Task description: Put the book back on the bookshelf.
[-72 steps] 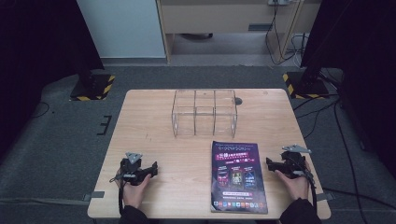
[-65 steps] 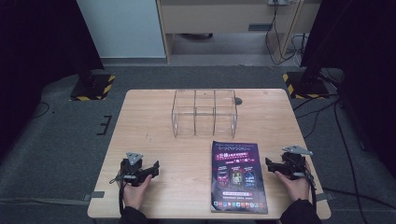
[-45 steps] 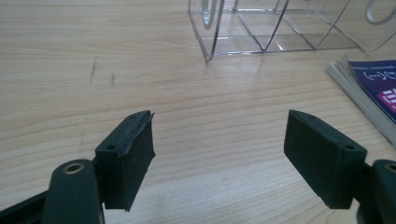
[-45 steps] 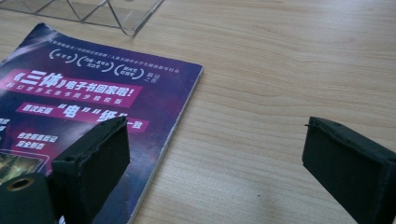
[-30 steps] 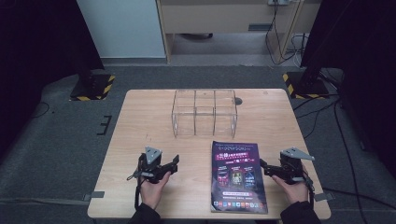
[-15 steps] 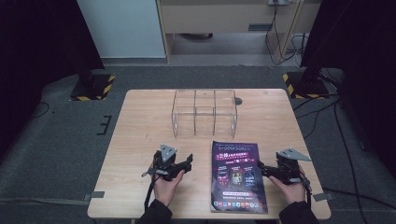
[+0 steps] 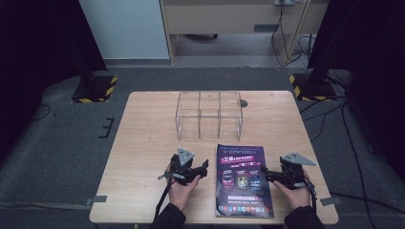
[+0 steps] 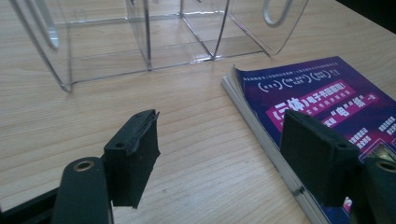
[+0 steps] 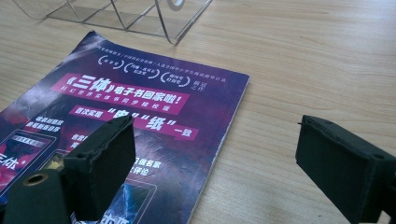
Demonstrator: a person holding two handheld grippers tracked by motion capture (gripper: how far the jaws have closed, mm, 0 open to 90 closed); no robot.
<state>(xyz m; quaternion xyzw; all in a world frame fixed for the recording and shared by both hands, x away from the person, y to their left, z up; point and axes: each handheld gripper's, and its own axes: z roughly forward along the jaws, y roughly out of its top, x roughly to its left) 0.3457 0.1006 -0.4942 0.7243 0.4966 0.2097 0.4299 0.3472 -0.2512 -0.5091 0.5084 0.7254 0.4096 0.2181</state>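
A purple magazine (image 7: pixel 241 179) lies flat on the wooden table (image 7: pixel 143 143), near its front edge. My left gripper (image 7: pixel 204 169) sits just left of the magazine with its jaws open, pointing at the spine side. In the left gripper view the magazine (image 8: pixel 317 93) lies ahead to the right and my left gripper (image 8: pixel 219 135) holds nothing. My right gripper (image 7: pixel 264 174) rests at the magazine's right edge, open. In the right gripper view that edge of the magazine (image 9: pixel 140 102) runs between the jaws of my right gripper (image 9: pixel 217 140), untouched.
A clear acrylic organizer (image 7: pixel 208 114) with several compartments stands behind the magazine at mid-table. It also rises ahead in the left gripper view (image 8: pixel 149 37) and in the right gripper view (image 9: pixel 140 11). Bare wood lies to the left and right.
My left gripper has slid right across the table, from near the left front corner to just beside the magazine. The right gripper has edged slightly inward to the magazine's right edge.
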